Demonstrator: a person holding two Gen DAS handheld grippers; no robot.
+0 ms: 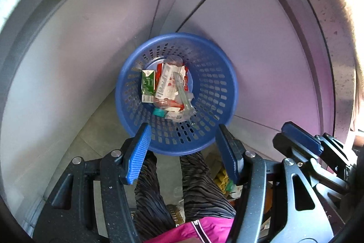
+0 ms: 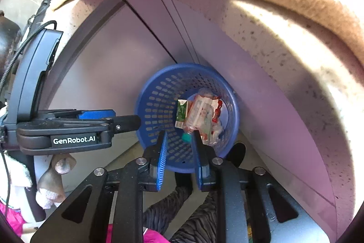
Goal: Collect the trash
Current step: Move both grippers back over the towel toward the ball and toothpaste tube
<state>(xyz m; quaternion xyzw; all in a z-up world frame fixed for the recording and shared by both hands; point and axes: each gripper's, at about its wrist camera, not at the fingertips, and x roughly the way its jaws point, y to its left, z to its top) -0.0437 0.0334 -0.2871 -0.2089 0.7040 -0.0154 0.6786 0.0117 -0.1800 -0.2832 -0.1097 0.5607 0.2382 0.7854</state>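
A blue perforated basket (image 1: pixel 211 83) stands on the floor below both grippers. It holds trash: a green carton (image 1: pixel 147 85), red and white wrappers (image 1: pixel 169 83) and clear plastic. It also shows in the right wrist view (image 2: pixel 157 111), with the green carton (image 2: pixel 181 113) and wrappers (image 2: pixel 202 115). My left gripper (image 1: pixel 183 136) is open and empty, above the basket's near rim. My right gripper (image 2: pixel 178 140) is open and empty, also above the near rim. The left gripper shows from the side in the right wrist view (image 2: pixel 127 122).
Lilac cabinet panels (image 1: pixel 250 49) rise behind the basket, under a speckled counter edge (image 2: pixel 284 42). The person's striped trouser legs (image 1: pixel 200 188) and pink jacket (image 1: pixel 200 229) are below. Some packets (image 1: pixel 224 181) lie on the tiled floor beside the legs.
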